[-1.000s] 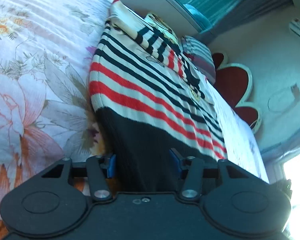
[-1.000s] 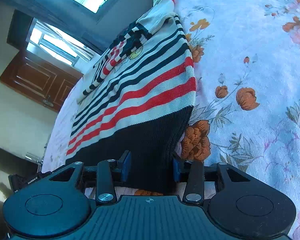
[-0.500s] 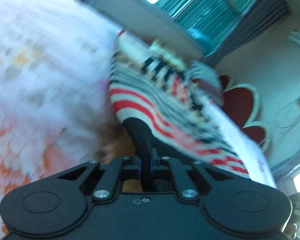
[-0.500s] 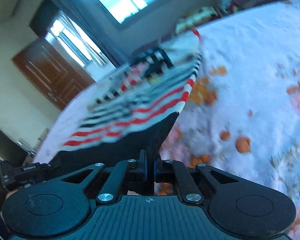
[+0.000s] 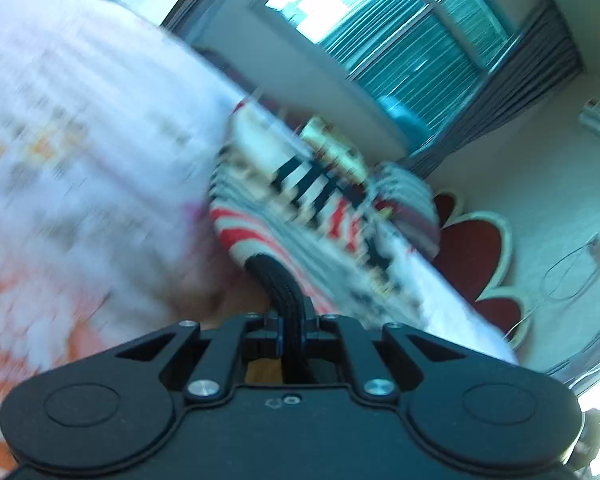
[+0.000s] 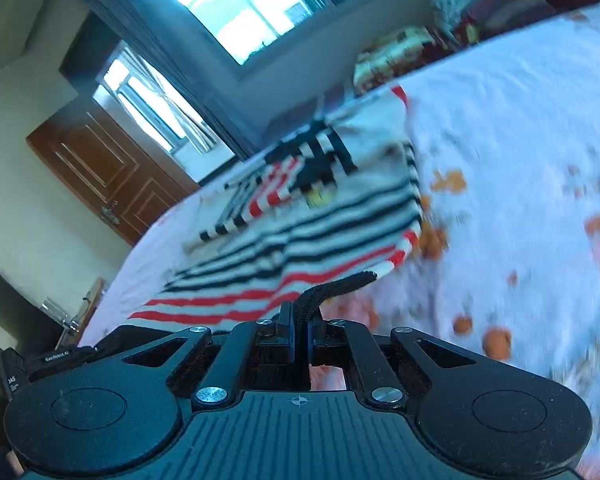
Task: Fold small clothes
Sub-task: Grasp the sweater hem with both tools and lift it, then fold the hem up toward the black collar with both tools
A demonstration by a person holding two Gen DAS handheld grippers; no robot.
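A small striped sweater (image 6: 300,236), white with black and red stripes and a black hem, lies on the floral bedsheet (image 6: 520,128). My right gripper (image 6: 300,334) is shut on the black hem's right corner and holds it lifted off the bed. My left gripper (image 5: 292,324) is shut on the hem's left corner (image 5: 278,280), also raised. The sweater (image 5: 300,208) is blurred in the left wrist view. Its sleeves lie folded across the chest.
Folded pillows or blankets (image 5: 408,204) lie at the far end of the bed (image 5: 80,140). A red headboard (image 5: 480,264) stands to the right. A wooden door (image 6: 108,176) and windows (image 6: 236,4) are behind the bed.
Both grippers closed on the black hem, then lifted it off the bed and carried it forward toward the sweater's top. Both views tilted up with motion blur.
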